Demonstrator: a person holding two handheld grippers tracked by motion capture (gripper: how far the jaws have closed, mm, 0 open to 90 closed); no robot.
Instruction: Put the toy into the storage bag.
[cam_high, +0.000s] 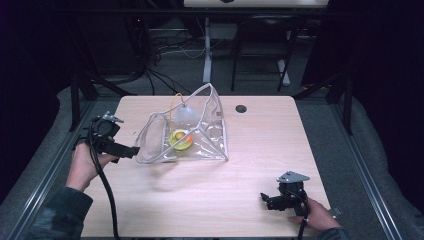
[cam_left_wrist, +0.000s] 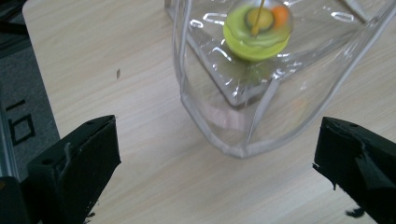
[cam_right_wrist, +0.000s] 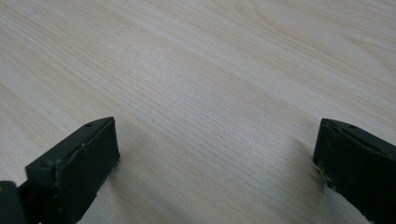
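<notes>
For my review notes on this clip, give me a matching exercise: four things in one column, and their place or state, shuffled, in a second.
Things:
1. clear bag
2. yellow-green toy
3. left gripper
4. right gripper

Places or states:
A. inside the bag
B. open, over bare table near the front right
C. open, at the bag's mouth
D. mid-table, mouth towards the left

Pairs: 1-D, 2-A, 3-C, 4-B

A: Non-task stuff? Wood table (cam_high: 260, 150), round hole (cam_high: 241, 108) near its far edge.
B: Behind it, a white desk leg (cam_high: 207, 55), a dark chair (cam_high: 260, 45), cables (cam_high: 170, 50) on grey floor (cam_high: 325, 120).
A: Black frame posts (cam_high: 75, 95) at both sides.
</notes>
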